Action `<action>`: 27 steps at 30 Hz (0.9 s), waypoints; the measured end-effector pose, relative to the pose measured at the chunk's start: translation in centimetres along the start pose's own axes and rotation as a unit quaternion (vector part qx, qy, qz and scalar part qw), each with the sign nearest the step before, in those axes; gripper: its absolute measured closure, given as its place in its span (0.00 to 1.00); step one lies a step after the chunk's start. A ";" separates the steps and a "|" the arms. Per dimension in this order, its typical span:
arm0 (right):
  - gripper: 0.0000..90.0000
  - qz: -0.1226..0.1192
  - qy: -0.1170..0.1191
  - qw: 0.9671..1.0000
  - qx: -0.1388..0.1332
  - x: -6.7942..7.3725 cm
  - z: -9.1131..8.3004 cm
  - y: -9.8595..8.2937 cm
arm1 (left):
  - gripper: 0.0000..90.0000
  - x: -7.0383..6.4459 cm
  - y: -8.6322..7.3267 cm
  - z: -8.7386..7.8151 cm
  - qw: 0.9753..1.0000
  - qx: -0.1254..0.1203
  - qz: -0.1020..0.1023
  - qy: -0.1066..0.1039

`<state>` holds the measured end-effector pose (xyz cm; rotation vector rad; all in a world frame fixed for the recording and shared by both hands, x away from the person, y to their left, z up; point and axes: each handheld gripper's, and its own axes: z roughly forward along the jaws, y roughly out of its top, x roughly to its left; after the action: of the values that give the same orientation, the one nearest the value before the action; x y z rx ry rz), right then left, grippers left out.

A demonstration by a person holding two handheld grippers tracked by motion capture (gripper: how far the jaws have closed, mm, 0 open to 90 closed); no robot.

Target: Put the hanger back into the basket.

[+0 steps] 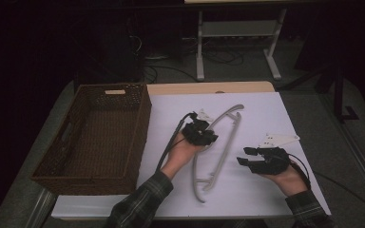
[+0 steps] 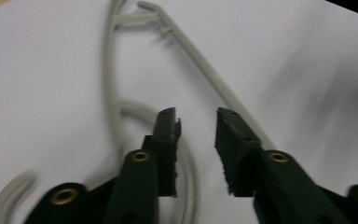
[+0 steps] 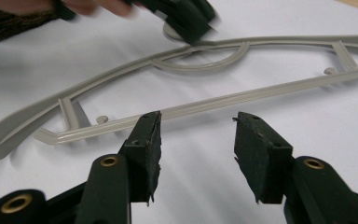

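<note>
Nearest the person, the right gripper point(image 1: 247, 156) hovered over the white table point(image 1: 266, 114) with its jaws spread wide and nothing between them, just beside the grey plastic hanger point(image 1: 217, 154). The hanger lay flat on the white surface, running from the near edge diagonally away. Further in, the left gripper point(image 1: 212, 137) sat over the hanger's middle, by the curved hook part, jaws parted and holding nothing. Beyond and to the left, a brown wicker basket point(image 1: 138, 118) stood on the table, well apart from the hanger.
</note>
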<state>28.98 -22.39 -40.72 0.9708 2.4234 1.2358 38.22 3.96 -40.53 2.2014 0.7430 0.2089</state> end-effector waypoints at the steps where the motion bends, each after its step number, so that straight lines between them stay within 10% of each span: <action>1: 0.56 0.001 -0.001 1.000 0.002 0.0 0.1 0.0 | 0.73 0.0 -0.4 -0.6 1.000 -0.001 -0.001 0.001; 13: 0.98 -0.008 -0.001 1.000 0.024 -0.1 3.0 1.2 | 0.45 -0.5 -6.6 -6.0 1.000 0.003 -0.008 0.017; 27: 0.99 0.013 -0.022 0.999 0.036 -2.7 6.9 2.2 | 0.28 -0.4 -7.8 -6.8 0.999 -0.016 -0.025 0.016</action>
<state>35.42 -18.96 -43.37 1.0408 2.4439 1.1312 31.93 12.09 -41.54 2.1521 0.8052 0.2298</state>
